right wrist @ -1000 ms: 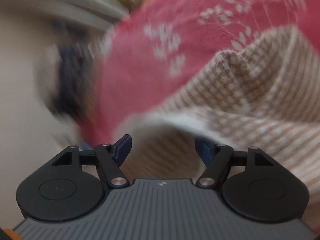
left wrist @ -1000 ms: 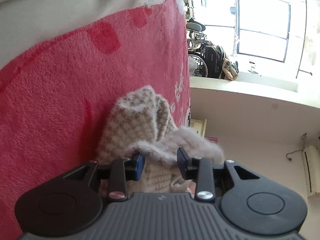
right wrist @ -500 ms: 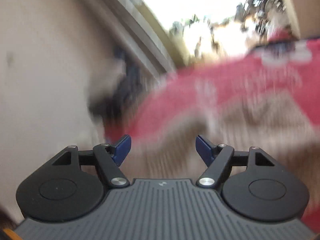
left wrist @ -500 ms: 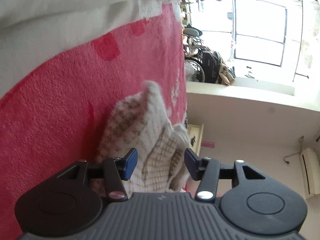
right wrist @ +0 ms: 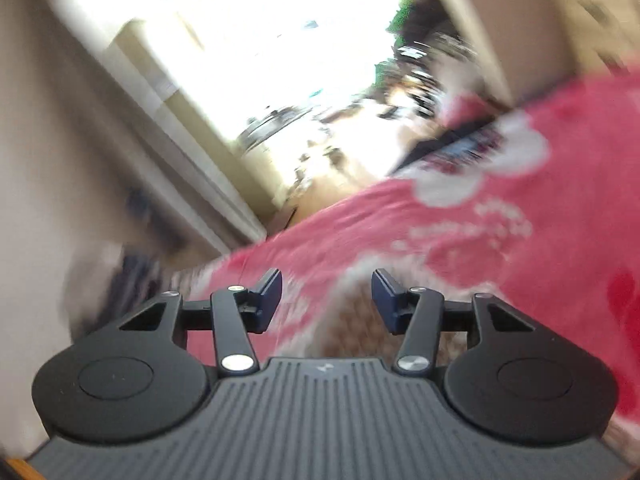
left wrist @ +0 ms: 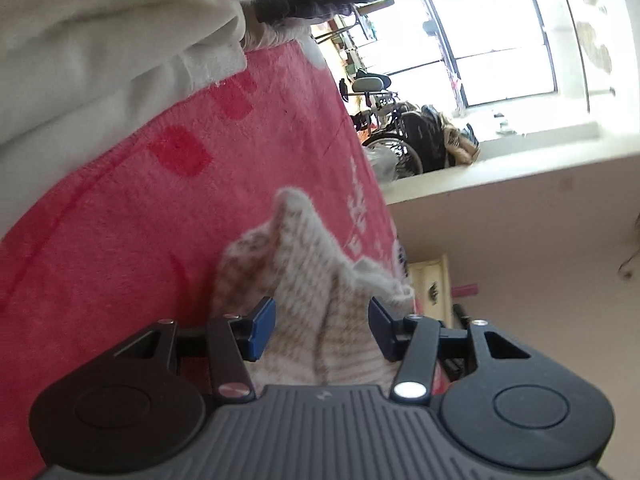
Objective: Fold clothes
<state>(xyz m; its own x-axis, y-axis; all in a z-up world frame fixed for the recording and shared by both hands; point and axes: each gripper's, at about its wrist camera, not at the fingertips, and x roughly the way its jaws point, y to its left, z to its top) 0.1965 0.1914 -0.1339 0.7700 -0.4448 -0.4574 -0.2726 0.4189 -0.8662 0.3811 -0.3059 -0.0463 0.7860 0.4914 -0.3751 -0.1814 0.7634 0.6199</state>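
A beige and brown checked knit garment (left wrist: 304, 248) lies bunched on a red blanket (left wrist: 120, 240). My left gripper (left wrist: 320, 312) hovers just above its near end, open, with the knit showing in the gap and neither pad pressing on it. The right wrist view is blurred by motion. There my right gripper (right wrist: 326, 284) is over the blanket (right wrist: 520, 280), its jaws closing. A patch of the checked garment (right wrist: 352, 324) shows low between the fingers (right wrist: 268, 292), and the pads do not touch it.
White fabric (left wrist: 80, 60) is heaped along the blanket's far left side. Beyond the blanket's edge stand a wheelchair (left wrist: 392, 148), clutter and a bright window (left wrist: 500, 40). The right view shows a bright doorway (right wrist: 260, 80) and a pale wall on the left.
The left gripper let go of the garment's fuzzy edge, opened and lifted a little. The right view swung off the garment toward the room, and its jaws now stand narrower.
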